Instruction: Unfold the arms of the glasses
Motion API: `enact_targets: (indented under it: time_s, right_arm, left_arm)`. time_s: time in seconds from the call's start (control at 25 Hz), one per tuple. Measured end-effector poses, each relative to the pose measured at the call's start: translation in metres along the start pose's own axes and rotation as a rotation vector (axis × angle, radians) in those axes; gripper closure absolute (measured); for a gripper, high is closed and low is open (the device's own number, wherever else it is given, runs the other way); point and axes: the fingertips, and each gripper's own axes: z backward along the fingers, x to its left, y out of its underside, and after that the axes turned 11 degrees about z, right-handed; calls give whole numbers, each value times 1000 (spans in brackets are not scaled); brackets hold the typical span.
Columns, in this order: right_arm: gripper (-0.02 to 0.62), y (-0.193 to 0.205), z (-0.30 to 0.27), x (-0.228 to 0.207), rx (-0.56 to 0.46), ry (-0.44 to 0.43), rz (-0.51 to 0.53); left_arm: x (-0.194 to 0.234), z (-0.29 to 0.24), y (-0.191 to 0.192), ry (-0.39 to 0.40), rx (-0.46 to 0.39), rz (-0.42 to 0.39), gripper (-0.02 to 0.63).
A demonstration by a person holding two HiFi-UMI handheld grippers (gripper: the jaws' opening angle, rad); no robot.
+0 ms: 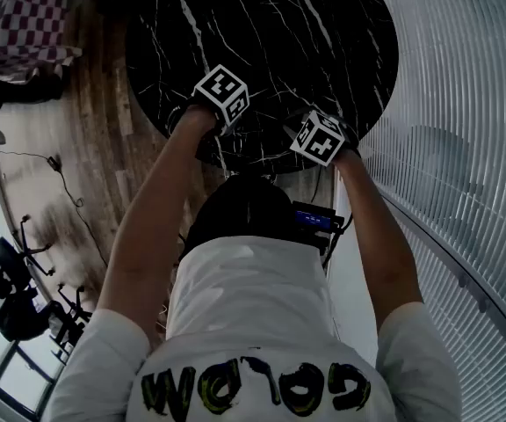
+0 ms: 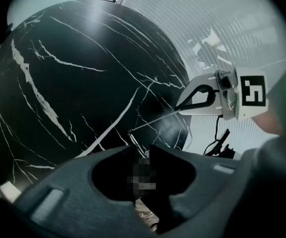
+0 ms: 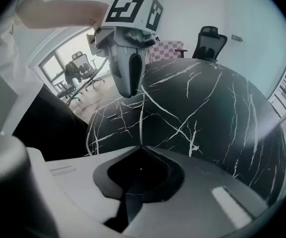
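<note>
Between my left gripper's parted jaws, right at the tips, I see the thin wire glasses, not pinched. One arm stretches off toward two o'clock into my right gripper, whose jaws are closed together on its end. Both grippers sit over the six o'clock edge of the round black marble table.

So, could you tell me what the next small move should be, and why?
Probably lower the right gripper to rest the glasses on the table: it is shut on the thin arm, while the jaws of the left gripper stand apart.
</note>
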Motion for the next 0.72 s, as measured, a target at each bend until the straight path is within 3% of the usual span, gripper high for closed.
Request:
enact_targets:
  time_s: [0.2,0.72]
  right_arm:
    - [594,5,-3,-4,-8,5,-15]
    - [584,15,-10,-7,5,52,-31]
  left_arm:
    - [1,-4,-3,-6,-6,-11,475]
    - [0,-10,-6,-4,-61,5,472]
